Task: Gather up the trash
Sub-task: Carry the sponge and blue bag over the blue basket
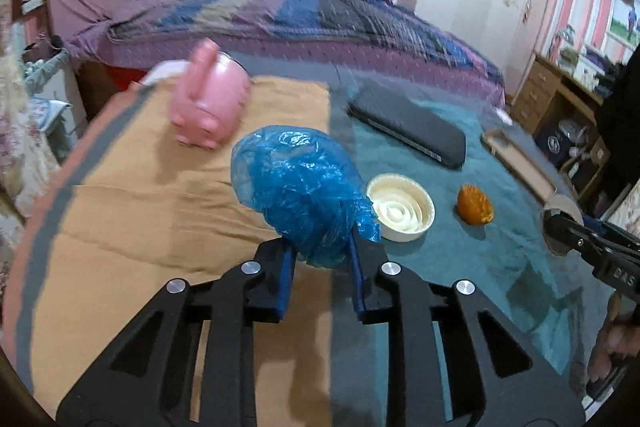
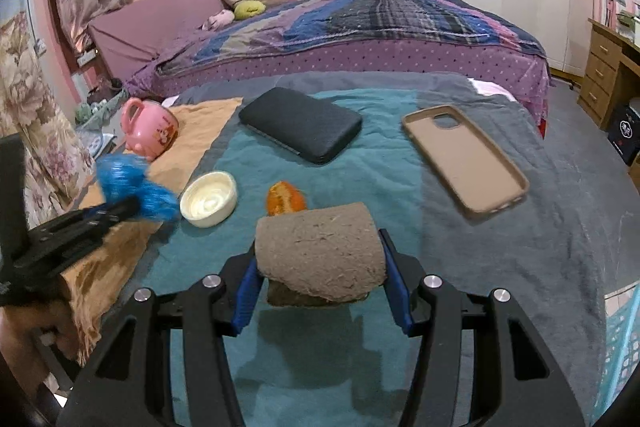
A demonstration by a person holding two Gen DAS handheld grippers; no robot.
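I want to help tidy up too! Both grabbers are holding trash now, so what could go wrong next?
1. The blue plastic bag is thin and slippery. The left gripper pinches only its bottom, so it might slide out.
2. The cardboard tube in the right gripper looks soft, so squeezing might crush it or let it tip out.
3. The orange peel and white lid lie close below, so a low swing might knock them away.

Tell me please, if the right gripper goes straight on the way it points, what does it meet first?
Probably the orange peel, lying on the teal cloth just beyond the cardboard roll that the right gripper holds. Depth is unclear, so it may touch the cloth first.
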